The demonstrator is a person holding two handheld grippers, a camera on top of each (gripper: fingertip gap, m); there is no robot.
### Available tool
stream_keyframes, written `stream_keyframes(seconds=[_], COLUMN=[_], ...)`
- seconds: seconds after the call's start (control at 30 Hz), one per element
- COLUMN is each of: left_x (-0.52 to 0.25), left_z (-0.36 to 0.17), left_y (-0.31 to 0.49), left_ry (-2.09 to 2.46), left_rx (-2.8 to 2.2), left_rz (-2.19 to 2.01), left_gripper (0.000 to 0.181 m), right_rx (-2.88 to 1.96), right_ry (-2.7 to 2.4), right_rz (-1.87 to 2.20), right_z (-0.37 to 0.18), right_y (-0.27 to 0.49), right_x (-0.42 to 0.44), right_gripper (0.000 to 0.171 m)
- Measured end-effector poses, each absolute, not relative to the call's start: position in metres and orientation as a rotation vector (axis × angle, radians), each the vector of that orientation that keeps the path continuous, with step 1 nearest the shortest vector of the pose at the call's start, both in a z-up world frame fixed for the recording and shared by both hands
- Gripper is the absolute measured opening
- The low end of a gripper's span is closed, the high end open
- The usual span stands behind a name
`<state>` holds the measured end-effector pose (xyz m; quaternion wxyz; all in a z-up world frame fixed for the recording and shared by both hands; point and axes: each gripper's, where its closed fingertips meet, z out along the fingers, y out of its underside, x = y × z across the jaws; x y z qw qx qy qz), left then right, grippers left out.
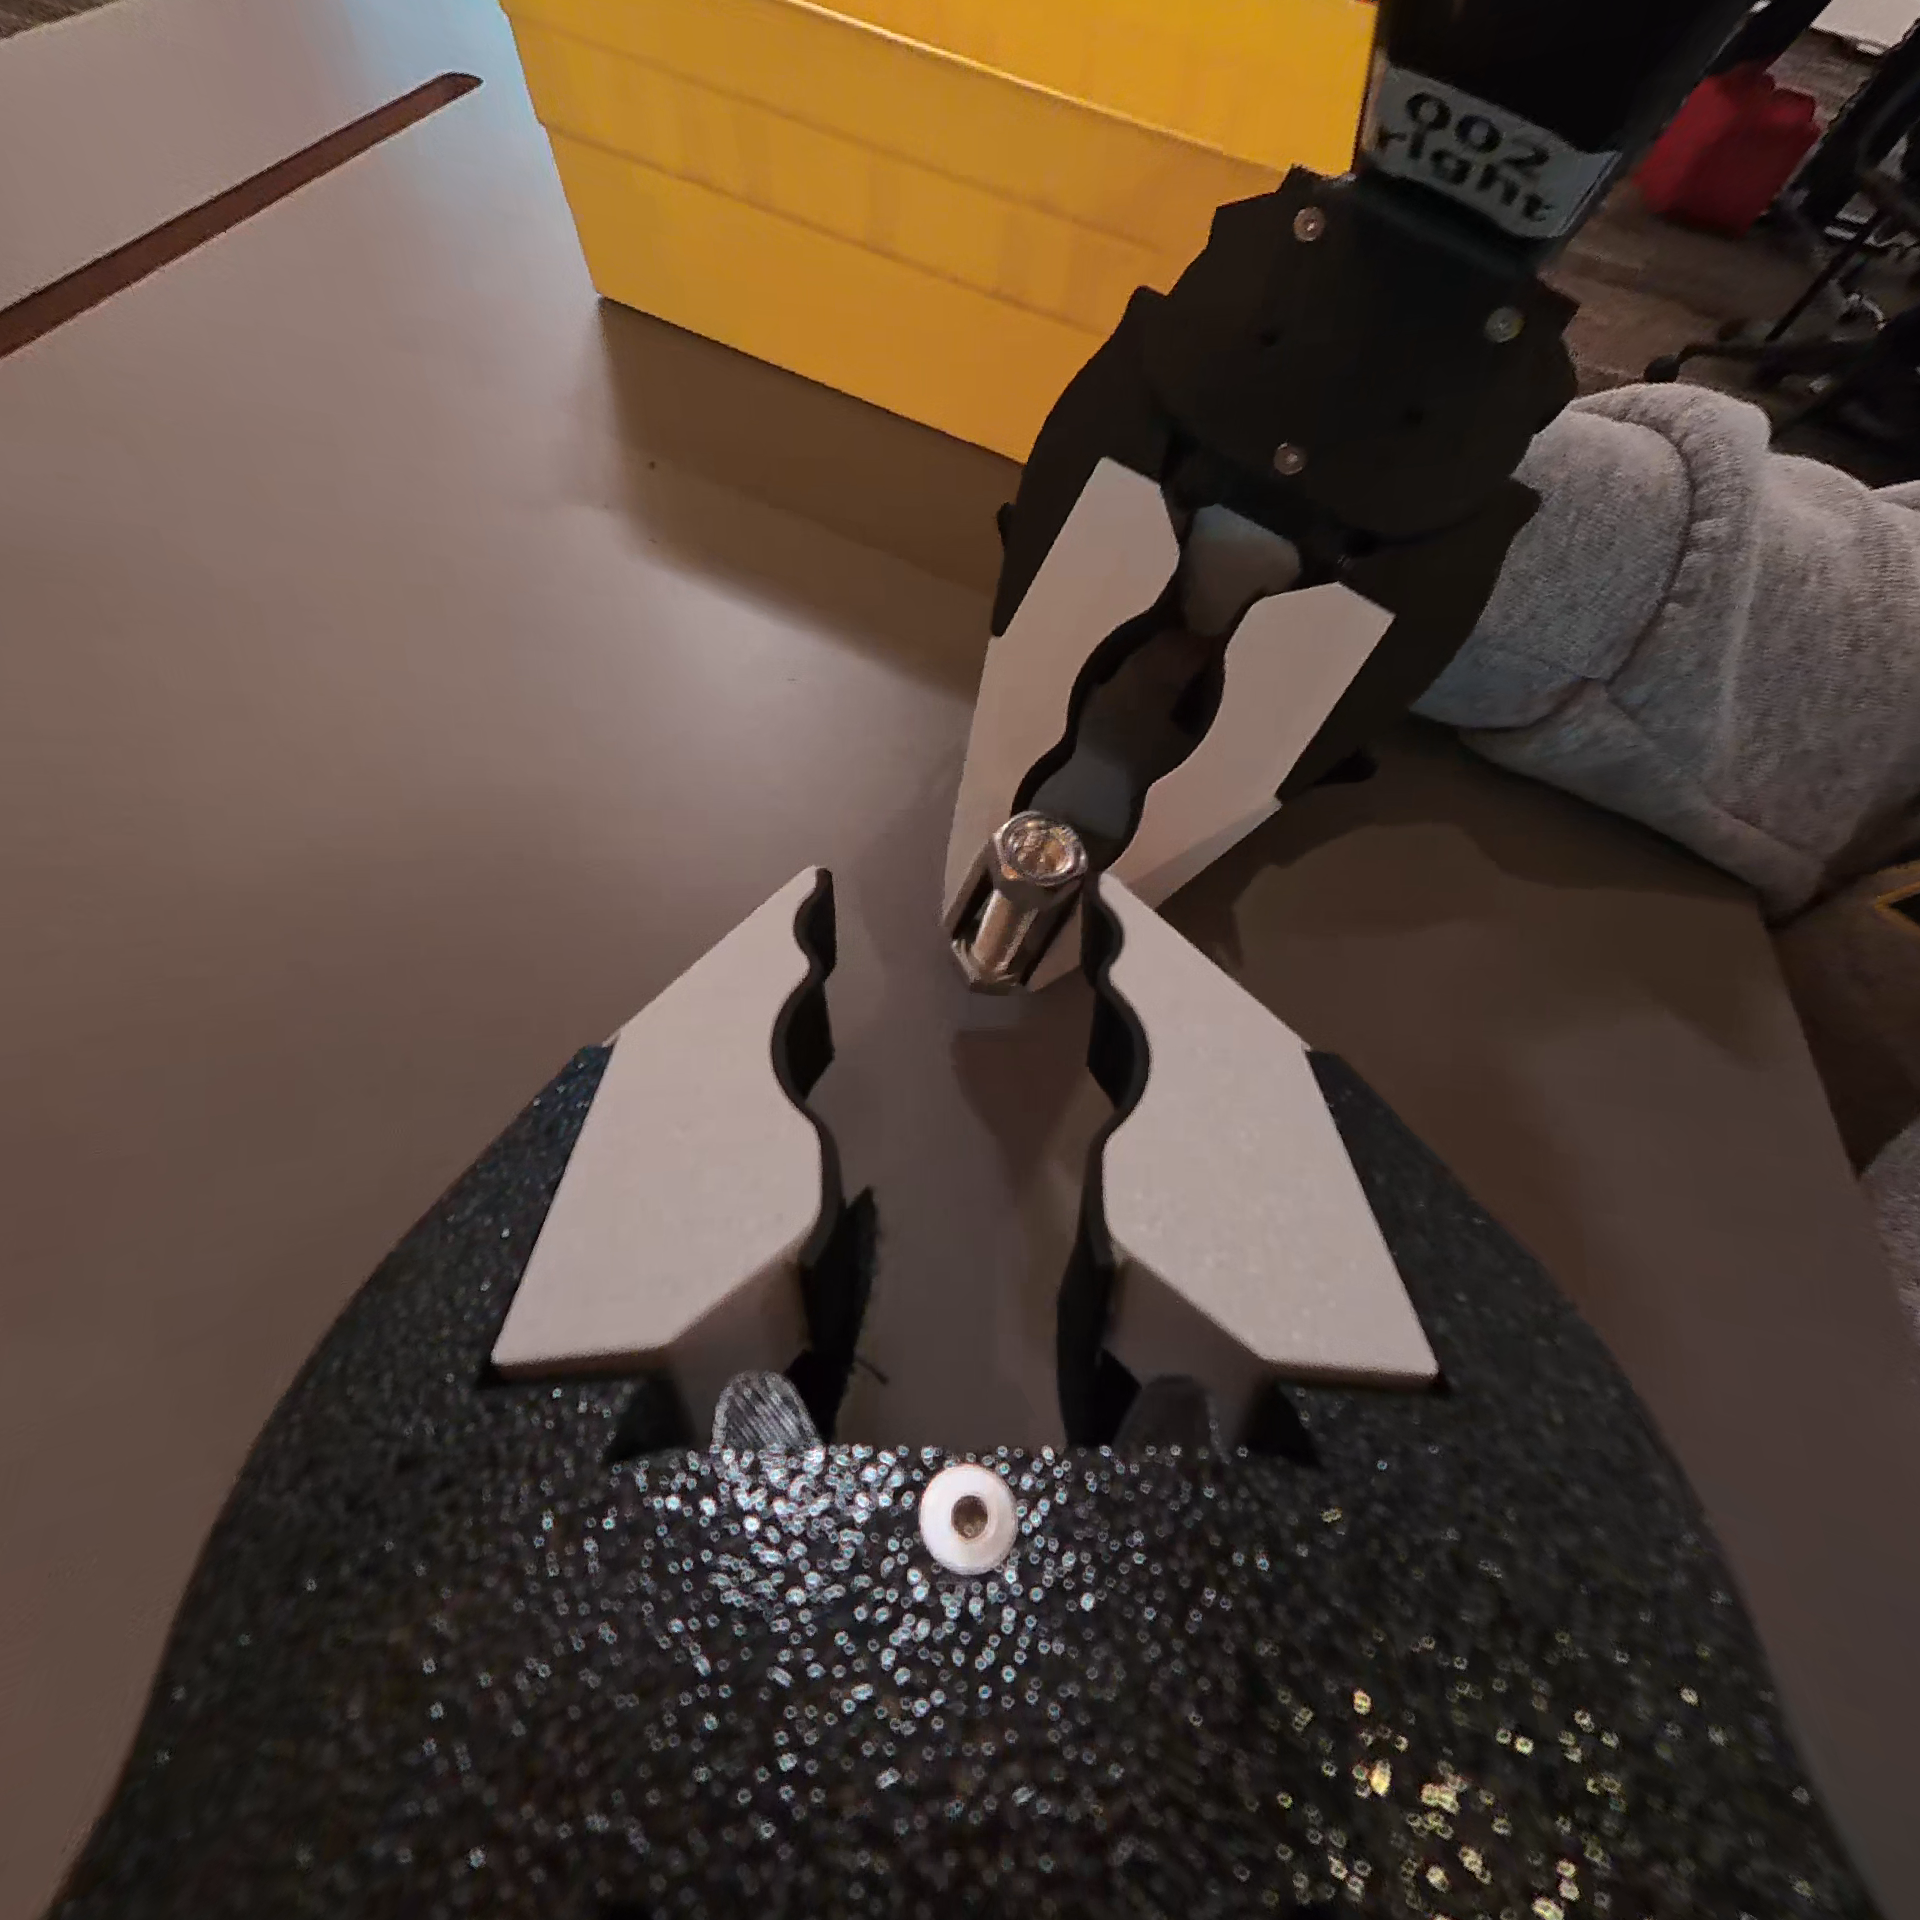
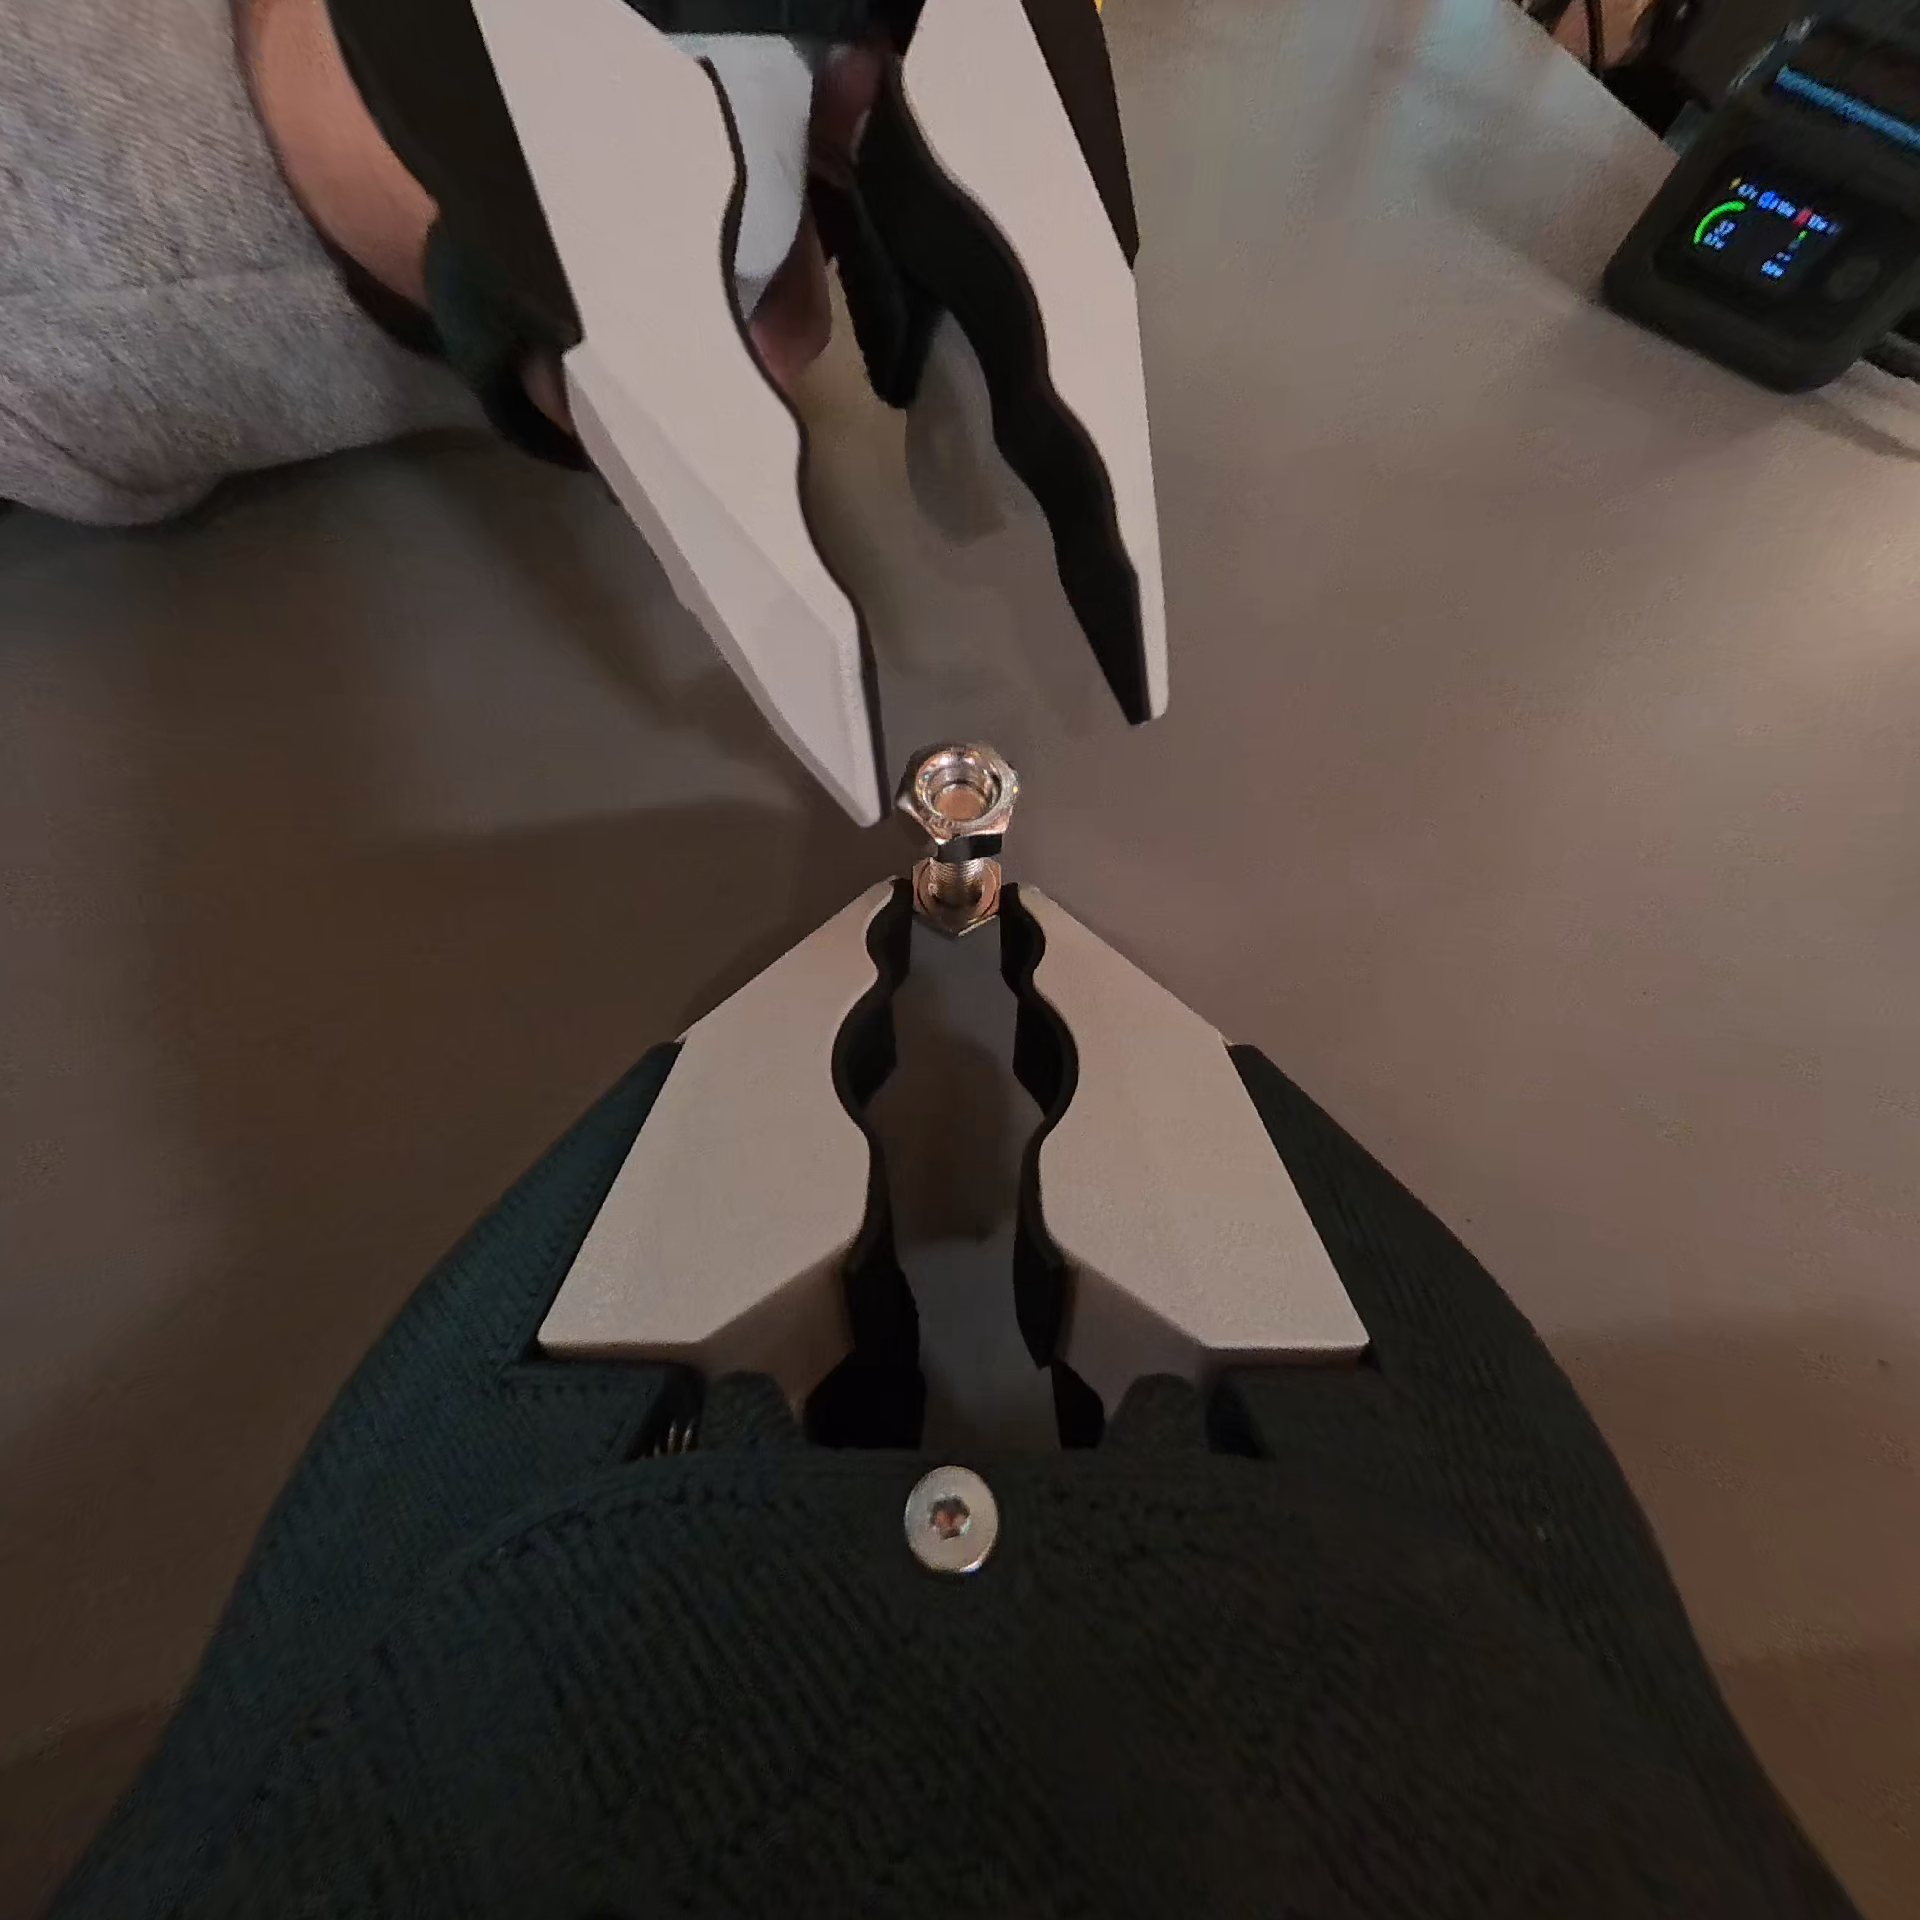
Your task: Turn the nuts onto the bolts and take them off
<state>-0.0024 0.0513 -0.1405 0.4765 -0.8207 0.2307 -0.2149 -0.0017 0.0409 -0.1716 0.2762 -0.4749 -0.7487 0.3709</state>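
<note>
A silver bolt [image 2: 951, 868] is clamped by its hex head in my right gripper [image 2: 956, 899], which is shut on it. A silver nut [image 2: 961, 795] sits at the bolt's free end, its hole showing. In the left wrist view the bolt [image 1: 997, 925] and nut [image 1: 1039, 847] stand in the right gripper [image 1: 1013, 940], just above the brown table [image 1: 312, 727]. My left gripper [image 1: 961, 894] is open and empty, with the nut close by the tip of one finger. In the right wrist view the left gripper [image 2: 1003, 753] comes in from above, one fingertip [image 2: 857, 769] beside the nut.
A yellow box [image 1: 935, 208] stands on the table behind the right gripper. Grey sleeves [image 1: 1714, 623] [image 2: 156, 260] of the person rest at the sides. A black device with a lit screen [image 2: 1766, 260] sits at the far right. A red item [image 1: 1725, 145] lies off the table. Both grippers' tips are close together, under 4 cm apart.
</note>
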Motion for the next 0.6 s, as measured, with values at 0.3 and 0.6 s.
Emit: stream_keyframes(seconds=[0.3, 0.6], left_x=[-0.004, -0.013], left_z=[-0.127, -0.127], left_y=[0.047, 0.05], left_ry=[0.552, 0.517], left_rx=[-1.942, -1.947], left_rz=[-0.587, -0.536], left_gripper=[0.063, 0.062], right_rx=[-1.247, -1.219], right_ry=[-2.001, -2.0], right_rz=[1.025, 1.052], right_z=[-0.166, -0.161], right_y=[0.037, 0.032], right_x=[-0.002, -0.001], right_gripper=[0.016, 0.016])
